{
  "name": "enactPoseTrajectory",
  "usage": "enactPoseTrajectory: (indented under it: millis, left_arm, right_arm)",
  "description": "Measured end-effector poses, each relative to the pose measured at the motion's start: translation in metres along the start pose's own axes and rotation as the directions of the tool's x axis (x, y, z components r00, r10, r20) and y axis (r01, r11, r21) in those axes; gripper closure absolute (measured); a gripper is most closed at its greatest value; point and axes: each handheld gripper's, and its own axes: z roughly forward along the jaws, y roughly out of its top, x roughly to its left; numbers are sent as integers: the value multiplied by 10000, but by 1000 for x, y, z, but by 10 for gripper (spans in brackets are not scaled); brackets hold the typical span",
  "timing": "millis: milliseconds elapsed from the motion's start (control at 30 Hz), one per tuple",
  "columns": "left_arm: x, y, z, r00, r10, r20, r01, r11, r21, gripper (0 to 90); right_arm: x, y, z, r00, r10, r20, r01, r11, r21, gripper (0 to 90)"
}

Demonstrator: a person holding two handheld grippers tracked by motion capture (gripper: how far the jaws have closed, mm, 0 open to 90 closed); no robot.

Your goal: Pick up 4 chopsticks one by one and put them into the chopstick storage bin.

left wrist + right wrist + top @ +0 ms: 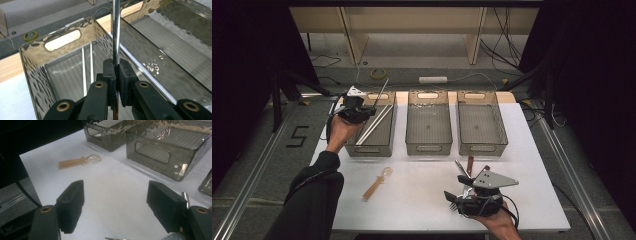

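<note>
left gripper (115, 75) clamped on a metal rod (116, 32), held upright over the left bin (384, 142). right gripper (115, 207) jaws apart, nothing between them, above the table (422, 200). floor marking "5" (297, 136) legible.

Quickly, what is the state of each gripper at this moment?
Left gripper: shut on a metal rod, above the left bin.
Right gripper: open, holding nothing.

Left gripper (362, 111) above the leftmost of three smoky translucent plastic bins (373, 142), clamped on a thin metal rod (381, 93); two similar rods (374, 125) lie inside. Right gripper (452, 201) rests on the white table (422, 200) beside cutlery (463, 167). A wooden-handled clear spoon (377, 183) lies between.
</note>
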Motion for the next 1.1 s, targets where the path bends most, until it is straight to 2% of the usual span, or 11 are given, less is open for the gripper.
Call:
enactPoseTrajectory:
  millis: [133,533,633,1100]
  left_arm:
    - [-1,-4,3,9999,90,-65,-89,9999,90,843]
    - [0,-7,13,9995,-201,-226,208,9992,345,843]
    - [3,-9,16,9987,-465,-229,473,9982,358,843]
    - [9,-16,25,9970,-664,-400,694,9945,788,835]
  right_arm:
    - [0,0,1,10000,20,-51,-19,10000,15,314]
    - [0,0,2,9998,70,-161,-69,10000,54,314]
    - [0,0,2,9998,84,-198,-84,10000,39,314]
    - [-1,1,2,9996,161,-227,-162,9999,-18,315]
